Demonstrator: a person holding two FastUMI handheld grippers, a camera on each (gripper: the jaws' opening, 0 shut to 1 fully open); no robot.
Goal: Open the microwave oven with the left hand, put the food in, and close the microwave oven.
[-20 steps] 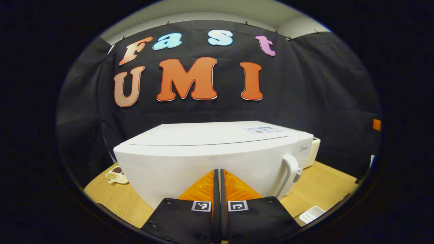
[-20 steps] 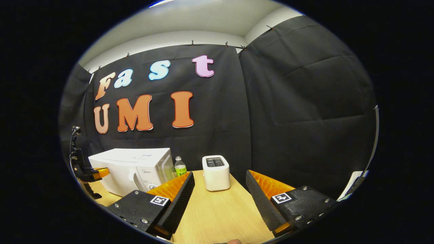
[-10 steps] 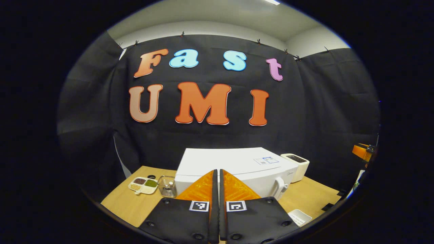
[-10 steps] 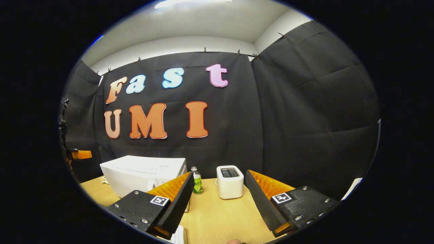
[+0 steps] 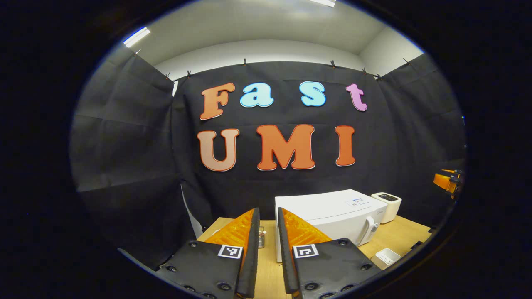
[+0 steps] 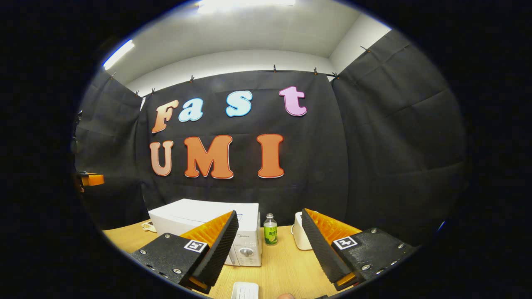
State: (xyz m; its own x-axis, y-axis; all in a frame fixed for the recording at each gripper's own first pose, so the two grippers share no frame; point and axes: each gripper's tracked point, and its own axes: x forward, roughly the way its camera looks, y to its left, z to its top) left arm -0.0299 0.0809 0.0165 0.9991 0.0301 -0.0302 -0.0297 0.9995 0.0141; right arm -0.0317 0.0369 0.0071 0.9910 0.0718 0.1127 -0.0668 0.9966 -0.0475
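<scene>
The boxy white microwave oven [image 5: 332, 222] sits on the light wooden table [image 5: 399, 236] with its door shut, at about five o'clock in the left gripper view, well apart from both tools, so the task looks either finished or not begun (no food can be made out, and the inside is hidden). The left gripper [image 5: 267, 249] holds its orange fingers nearly together with a narrow gap, pinching nothing. The right gripper [image 6: 269, 245] is spread wide and empty, the microwave at seven o'clock beyond its left finger.

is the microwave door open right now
No, the microwave door sits flush and shut, its handle untouched, with the left gripper held apart from it.
</scene>
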